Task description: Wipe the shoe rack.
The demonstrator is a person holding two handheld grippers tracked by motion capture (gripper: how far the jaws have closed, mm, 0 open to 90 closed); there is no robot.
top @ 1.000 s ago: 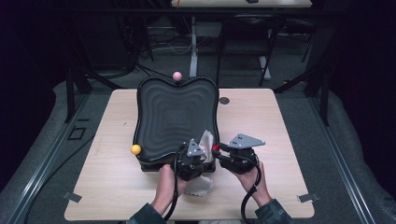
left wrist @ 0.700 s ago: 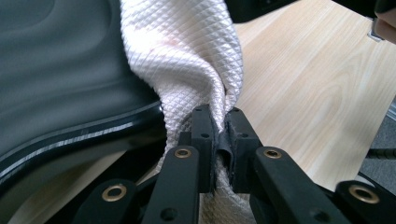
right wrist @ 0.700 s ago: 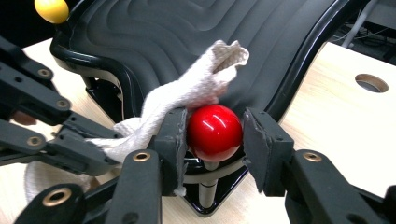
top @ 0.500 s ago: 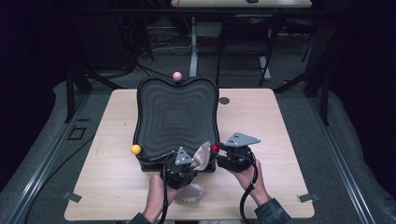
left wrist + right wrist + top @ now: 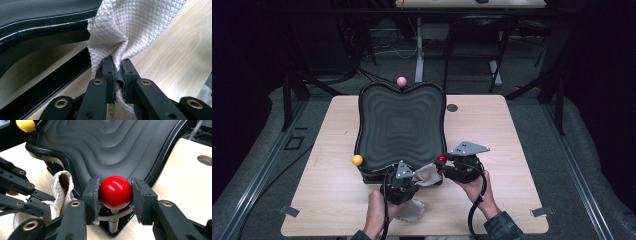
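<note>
Cloth (image 5: 130, 27), white and quilted, hangs bunched at the tray's (image 5: 402, 125) near edge, pinched tight in the left gripper's (image 5: 117, 72) fingers, probably ready for wiping the tray. The right gripper's (image 5: 115, 195) fingers clamp the red knob (image 5: 115, 192) at the tray's near right corner, seemingly to steady the tray on the bench (image 5: 512, 130).

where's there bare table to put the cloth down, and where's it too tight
Bare table lies right of the black tray, past the small round hole, and along its left side. The near edge is crowded: left gripper with cloth, right gripper on red ball.
</note>
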